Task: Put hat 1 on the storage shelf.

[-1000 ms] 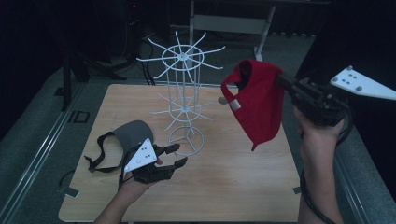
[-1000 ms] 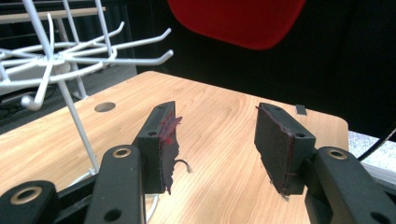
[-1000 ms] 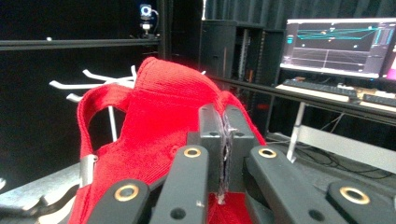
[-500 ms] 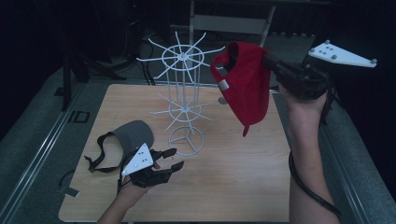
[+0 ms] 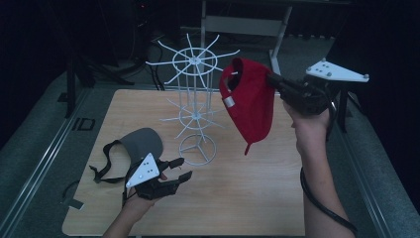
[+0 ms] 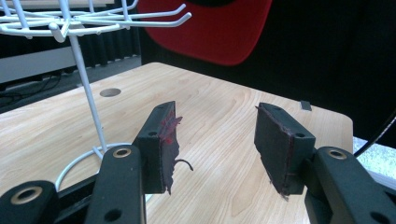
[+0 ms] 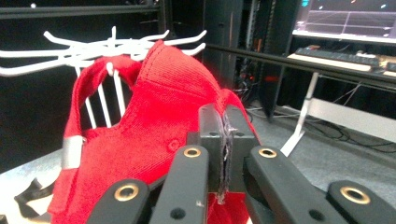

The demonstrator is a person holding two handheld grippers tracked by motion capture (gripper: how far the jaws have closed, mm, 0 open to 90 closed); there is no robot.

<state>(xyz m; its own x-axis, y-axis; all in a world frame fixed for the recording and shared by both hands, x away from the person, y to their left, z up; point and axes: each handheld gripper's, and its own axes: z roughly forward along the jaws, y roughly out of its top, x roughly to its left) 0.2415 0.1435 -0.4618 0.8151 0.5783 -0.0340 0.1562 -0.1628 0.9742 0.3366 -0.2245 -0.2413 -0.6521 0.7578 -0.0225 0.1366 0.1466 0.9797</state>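
A: Setting: a dark room is surrounding the wooden desk (image 5: 237, 198); a white wire rack (image 5: 195, 111) is standing near its middle.

B: Red cap (image 5: 250, 99)?

A: Hanging above the desk's right side, just beside the rack's top hooks; the right gripper (image 5: 277, 82) jaws are clamping its fabric.

B: Left gripper (image 5: 177, 168)?

A: Resting near the front edge, jaws standing apart, holding nothing. A grey cap (image 5: 141, 144) is lying beside it.

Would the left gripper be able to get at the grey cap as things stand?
Probably yes. The left gripper has open, empty jaws and rests just beside the grey cap, with bare table around and nothing between them.
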